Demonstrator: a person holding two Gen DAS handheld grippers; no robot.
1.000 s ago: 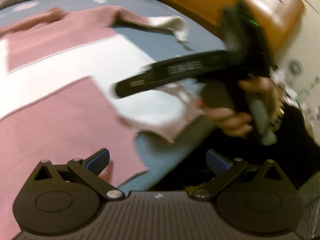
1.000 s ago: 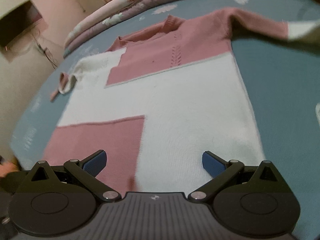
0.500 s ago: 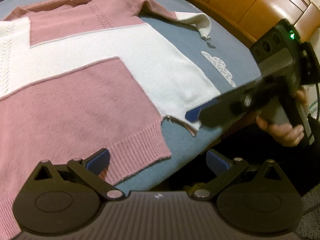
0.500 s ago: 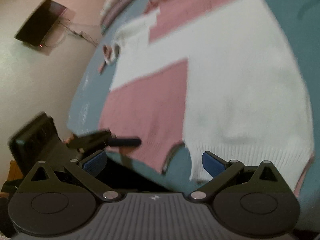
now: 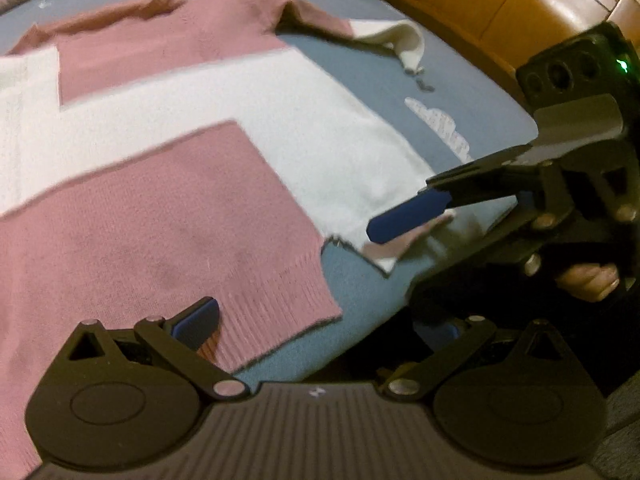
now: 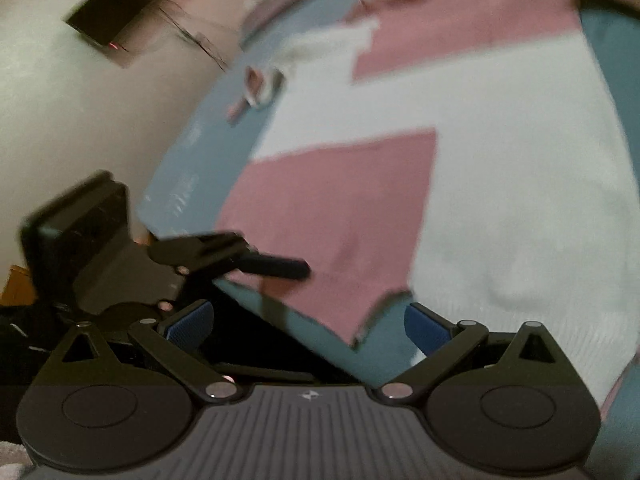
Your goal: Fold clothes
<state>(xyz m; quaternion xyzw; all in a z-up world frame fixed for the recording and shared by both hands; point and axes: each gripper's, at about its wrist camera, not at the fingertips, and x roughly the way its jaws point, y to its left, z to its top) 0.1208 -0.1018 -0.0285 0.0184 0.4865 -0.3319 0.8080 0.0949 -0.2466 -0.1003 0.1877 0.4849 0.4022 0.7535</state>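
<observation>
1. One pink-and-white colour-block sweater (image 5: 168, 216), spread flat and front-up on a blue cloud-print bedspread (image 5: 400, 80). Ribbed hem nearest both cameras, close to the bed's edge; neckline at the far end.
2. Two handheld grippers, both poised at that hem, neither gripping anything. Left gripper (image 5: 326, 316): jaws wide apart, one pad just over the pink hem corner (image 5: 288, 300). Right gripper (image 6: 308, 320): jaws likewise spread wide, framing the slit between the pink and white panels.
3. Judged as the step in hand: taking the hem at two corners for a first fold toward the neckline. Best done with one finger slid under the rib and one over it, closing on both knit layers a little in from the edge. Then lift both corners level and together, to keep the soft knit from stretching or skewing.
4. Only in the left wrist view:
   - a wooden bed frame (image 5: 500, 12);
   - a white sleeve cuff (image 5: 404, 40);
   - the upturned white hem corner (image 5: 384, 256), pink underside showing, beneath the right gripper's blue pad;
   - a hand (image 5: 588, 280) on that gripper's handle.
5. Only in the right wrist view, through heavy blur:
   - the other sleeve cuff (image 6: 260, 84), curled near the far bed edge;
   - a dark screen (image 6: 120, 20) on the wall;
   - the left gripper side-on, a finger over the pink hem.
</observation>
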